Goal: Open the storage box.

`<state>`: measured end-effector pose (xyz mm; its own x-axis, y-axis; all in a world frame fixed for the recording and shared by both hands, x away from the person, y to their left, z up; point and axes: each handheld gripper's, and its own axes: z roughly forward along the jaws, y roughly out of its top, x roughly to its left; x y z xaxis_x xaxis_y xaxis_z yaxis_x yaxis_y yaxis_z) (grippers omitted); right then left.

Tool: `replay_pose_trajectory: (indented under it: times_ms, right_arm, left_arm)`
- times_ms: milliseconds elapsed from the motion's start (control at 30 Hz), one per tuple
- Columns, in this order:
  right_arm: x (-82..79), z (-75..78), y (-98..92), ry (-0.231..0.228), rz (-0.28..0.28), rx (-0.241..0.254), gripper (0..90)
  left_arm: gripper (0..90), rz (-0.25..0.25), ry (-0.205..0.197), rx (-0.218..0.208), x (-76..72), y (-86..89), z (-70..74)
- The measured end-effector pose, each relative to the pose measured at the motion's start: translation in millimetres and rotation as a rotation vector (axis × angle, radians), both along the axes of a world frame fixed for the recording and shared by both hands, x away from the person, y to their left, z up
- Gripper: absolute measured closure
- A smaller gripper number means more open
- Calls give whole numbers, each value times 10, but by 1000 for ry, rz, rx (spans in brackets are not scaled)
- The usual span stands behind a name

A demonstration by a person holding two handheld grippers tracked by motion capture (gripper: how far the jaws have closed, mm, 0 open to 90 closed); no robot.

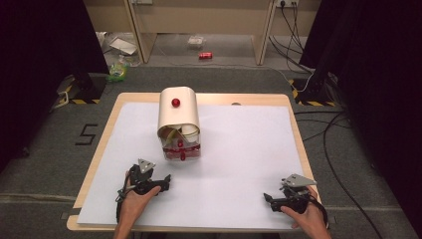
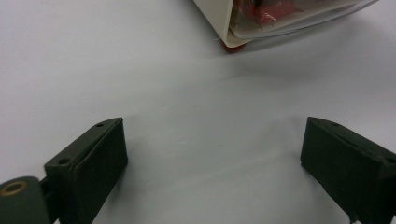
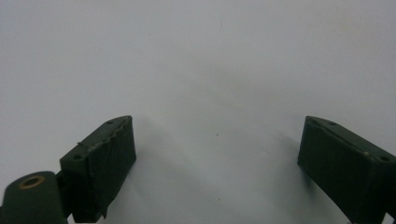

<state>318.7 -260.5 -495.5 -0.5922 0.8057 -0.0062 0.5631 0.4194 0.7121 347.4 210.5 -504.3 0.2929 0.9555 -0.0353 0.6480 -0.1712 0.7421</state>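
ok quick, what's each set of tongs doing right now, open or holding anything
left tongs: open, nothing between them, resting on the white sheet near the bread box.
right tongs: open, empty, over the bare sheet.

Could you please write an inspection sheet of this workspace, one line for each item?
Surface: wooden table covered by a white sheet, bare around the box.
Job's things: cream box with a red knob on top and a clear front showing red parts inside, standing left of centre.
Clutter: nothing seen on the sheet.
Grippers: left gripper open and empty, just short of the box; right gripper open and empty, at the near right.
Cables: black cables on the floor at the right.
Surroundings: grey floor, a red can and litter under a bench, dark curtains on both sides.
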Motion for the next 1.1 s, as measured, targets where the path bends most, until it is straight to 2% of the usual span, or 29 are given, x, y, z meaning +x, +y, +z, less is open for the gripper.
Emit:
replay_pose_trajectory:
  times_ms: [233, 467, 500, 533, 600, 700, 967, 1100]
  right_arm:
    - [-2, 0, 1, 1, -1, 1, 115]
    - [0, 0, 0, 0, 0, 0, 115]
    - [0, 0, 0, 0, 0, 0, 115]
    - [1, 0, 0, -1, 0, -1, 115]
    - [1, 0, -1, -1, 1, -1, 115]
    - [0, 0, 0, 0, 0, 0, 115]
    - [0, 0, 0, 0, 0, 0, 115]
    - [-1, 0, 1, 0, -1, 1, 115]
  left_arm:
    - [65, 0, 0, 1, -1, -1, 0]
    - [92, 3, -8, -20, -12, 21, 9]
    - [94, -17, -13, -30, -18, 28, 13]
    - [144, -28, -18, -34, -22, 26, 15]
    - [163, -44, -24, -29, -31, 17, 19]
    - [157, -51, -35, -21, -41, 4, 23]
    - [163, -55, -81, -47, -92, -18, 123]
    - [172, -76, -102, -61, -117, -55, 163]
